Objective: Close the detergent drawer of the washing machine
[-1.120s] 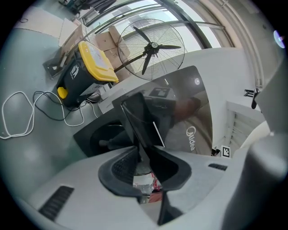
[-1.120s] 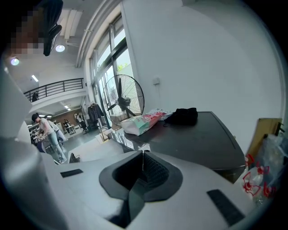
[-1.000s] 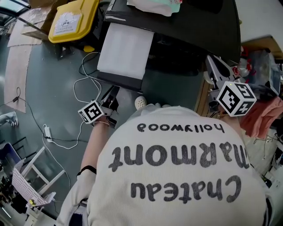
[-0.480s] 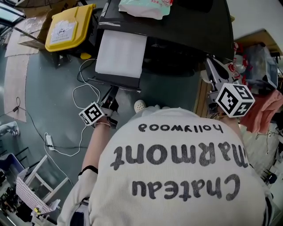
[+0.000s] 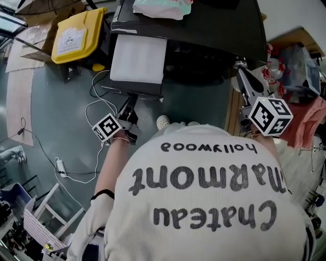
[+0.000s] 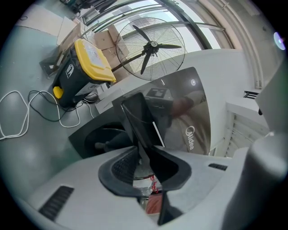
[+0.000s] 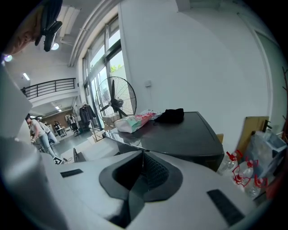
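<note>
Two hand-held grippers work at a dark washing machine (image 5: 219,30), shown from above and along each pair of jaws. Left gripper (image 6: 146,157): jaws pinching the thin front panel (image 6: 138,119) of the detergent drawer (image 5: 138,58). The drawer projects from the machine's front, at centre-left in the upper half of the head view.

Change: compared with a second ago, the exposed white length of the drawer looks shorter, and its front panel sits nearer the machine's edge. The head camera has also shifted, so the amount is uncertain.

Reading: the drawer appears to be on its way in but not yet home, with a broad white strip left to push.

Right gripper (image 7: 143,155): jaws pressed together on nothing, well apart from the drawer at the right of the head view.

Materials:
- Drawer top: flat, rectangular, matt white plastic.
- Front panel: slim, dark and glossy.
- Machine top: smooth and mirror-like, carrying a soft pale packet (image 5: 162,7).
- Jaw pads: dark and ribbed, set in smooth grey shells.
- Floor: plain grey-green, with a yellow-lidded bin (image 5: 81,28) at the upper left
</note>
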{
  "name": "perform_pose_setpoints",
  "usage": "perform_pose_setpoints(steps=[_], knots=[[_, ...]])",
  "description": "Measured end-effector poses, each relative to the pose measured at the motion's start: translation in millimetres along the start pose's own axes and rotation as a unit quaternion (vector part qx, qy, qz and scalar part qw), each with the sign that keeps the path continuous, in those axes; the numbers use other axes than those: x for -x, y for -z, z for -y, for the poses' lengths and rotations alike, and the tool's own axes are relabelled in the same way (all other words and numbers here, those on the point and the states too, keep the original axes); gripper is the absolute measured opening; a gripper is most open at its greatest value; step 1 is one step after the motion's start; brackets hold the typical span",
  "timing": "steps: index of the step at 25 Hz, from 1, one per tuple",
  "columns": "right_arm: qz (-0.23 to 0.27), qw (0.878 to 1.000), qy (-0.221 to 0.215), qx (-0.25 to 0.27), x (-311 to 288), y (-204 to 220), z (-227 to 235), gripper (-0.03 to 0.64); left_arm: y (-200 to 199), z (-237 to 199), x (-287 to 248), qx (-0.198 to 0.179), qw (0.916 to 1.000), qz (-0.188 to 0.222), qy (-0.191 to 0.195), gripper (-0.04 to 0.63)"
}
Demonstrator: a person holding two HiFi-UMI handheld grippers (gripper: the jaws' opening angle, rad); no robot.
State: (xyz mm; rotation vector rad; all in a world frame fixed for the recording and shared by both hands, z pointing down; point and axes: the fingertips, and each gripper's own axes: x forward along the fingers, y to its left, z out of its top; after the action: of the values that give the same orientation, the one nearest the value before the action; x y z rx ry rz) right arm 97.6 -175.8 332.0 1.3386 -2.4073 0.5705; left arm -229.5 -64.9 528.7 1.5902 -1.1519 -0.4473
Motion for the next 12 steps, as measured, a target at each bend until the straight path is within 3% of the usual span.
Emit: perform_pose_setpoints(steps=[12], knots=[[0.011,1.0,0.02,-0.013,9,8,9,0.03,-7,-4,-13,-0.004,0.9999,-0.014,-0.005,0.087]])
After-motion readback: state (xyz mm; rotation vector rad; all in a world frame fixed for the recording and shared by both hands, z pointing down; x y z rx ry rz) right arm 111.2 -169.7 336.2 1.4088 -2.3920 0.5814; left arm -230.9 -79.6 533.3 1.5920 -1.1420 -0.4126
